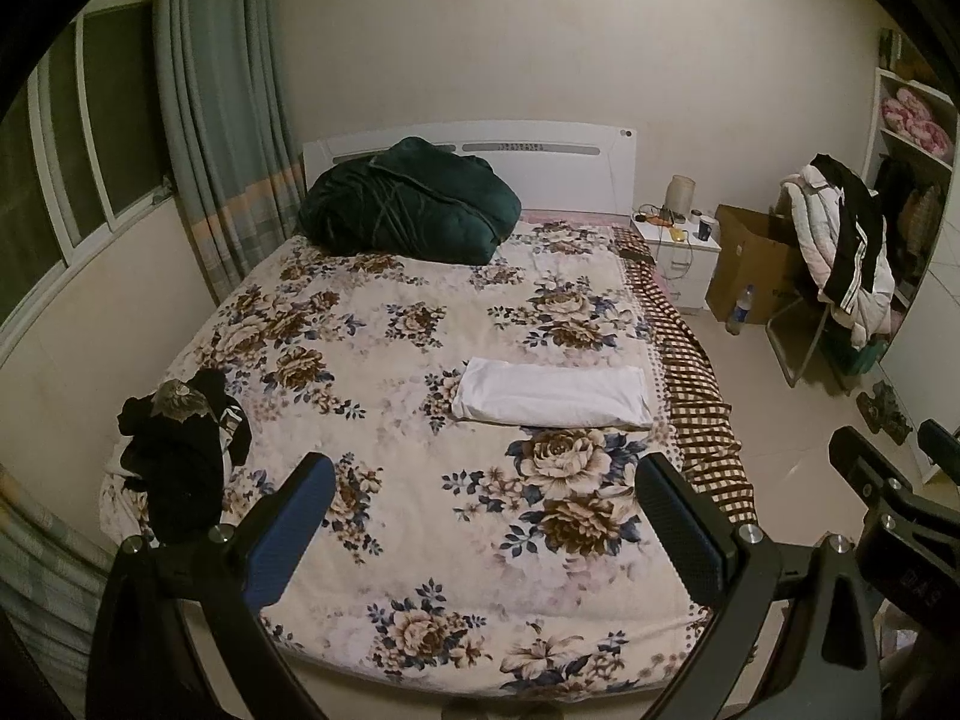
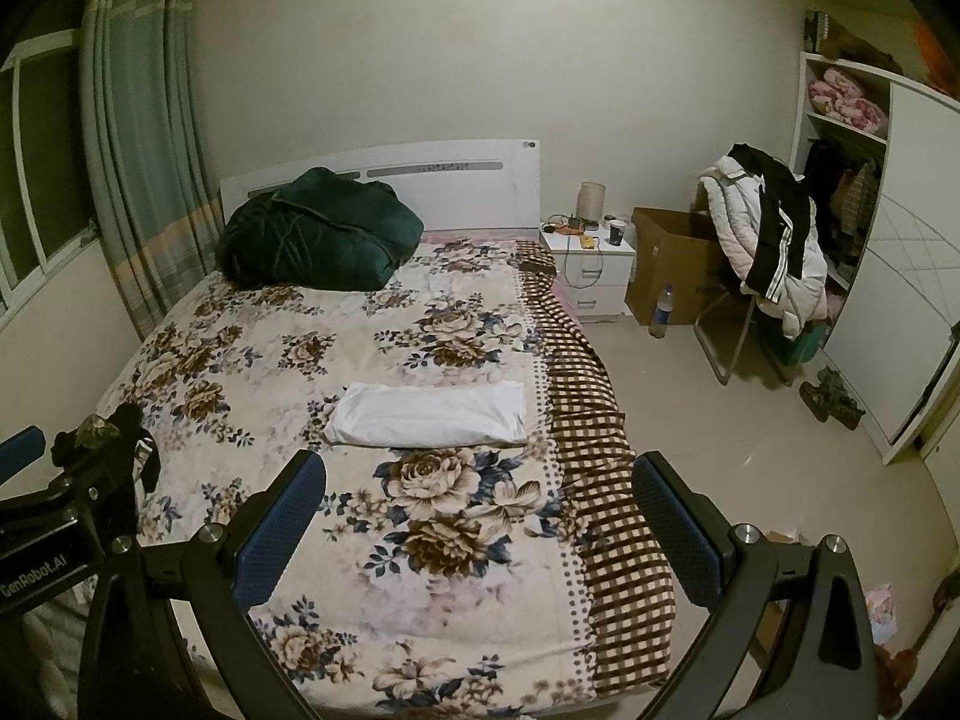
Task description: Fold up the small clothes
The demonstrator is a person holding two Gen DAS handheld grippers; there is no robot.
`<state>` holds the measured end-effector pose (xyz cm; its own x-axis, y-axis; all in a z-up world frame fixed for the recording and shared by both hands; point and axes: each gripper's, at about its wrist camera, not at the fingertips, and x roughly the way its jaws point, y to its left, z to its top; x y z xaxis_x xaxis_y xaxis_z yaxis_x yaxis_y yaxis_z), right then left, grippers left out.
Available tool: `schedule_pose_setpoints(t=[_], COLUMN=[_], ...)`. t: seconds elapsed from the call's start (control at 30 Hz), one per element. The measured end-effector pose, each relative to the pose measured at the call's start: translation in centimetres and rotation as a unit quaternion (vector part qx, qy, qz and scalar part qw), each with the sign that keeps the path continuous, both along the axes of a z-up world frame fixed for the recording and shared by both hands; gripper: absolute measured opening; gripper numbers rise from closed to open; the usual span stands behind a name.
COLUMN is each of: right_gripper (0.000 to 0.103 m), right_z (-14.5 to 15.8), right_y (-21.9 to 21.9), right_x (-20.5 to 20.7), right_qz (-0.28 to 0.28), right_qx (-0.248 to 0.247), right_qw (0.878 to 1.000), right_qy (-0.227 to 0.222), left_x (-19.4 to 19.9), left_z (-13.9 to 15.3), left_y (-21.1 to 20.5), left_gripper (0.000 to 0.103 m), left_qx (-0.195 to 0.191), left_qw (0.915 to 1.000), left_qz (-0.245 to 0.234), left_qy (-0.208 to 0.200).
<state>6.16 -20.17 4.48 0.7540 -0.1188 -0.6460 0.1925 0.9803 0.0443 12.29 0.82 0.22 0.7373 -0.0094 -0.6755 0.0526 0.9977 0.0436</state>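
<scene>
**Hovering over the bed — both grippers wide, nothing held**

Reading "GenRobot.AI" is possible on the left gripper body in the right wrist view. The left gripper and right gripper hang above the bed, jaws spread apart. The folded white cloth lies on the floral blanket near the right edge; a dark clothes pile sits at the left edge — well apart. A green bundle rests by the headboard.

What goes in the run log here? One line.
left gripper: open, empty | right gripper: open, empty | folded white cloth: on floral bedspread | crumpled black garment pile: unfolded
</scene>
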Motion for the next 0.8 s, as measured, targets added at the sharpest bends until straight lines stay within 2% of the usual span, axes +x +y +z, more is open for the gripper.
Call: schedule_pose_setpoints(t=[0.8], right_gripper=[0.103], right_z=[-0.24], right_y=[-0.04], right_x=[0.13], right_qz=[0.005], right_qx=[-0.004], right_qw=[1.000], right_qy=[0.003], left_x=[-0.16], left_z=[-0.12], left_y=[-0.39], left_gripper=[0.102], left_qx=[0.002], left_qw=[1.0000], left_qz=[0.001], left_qy=[0.000])
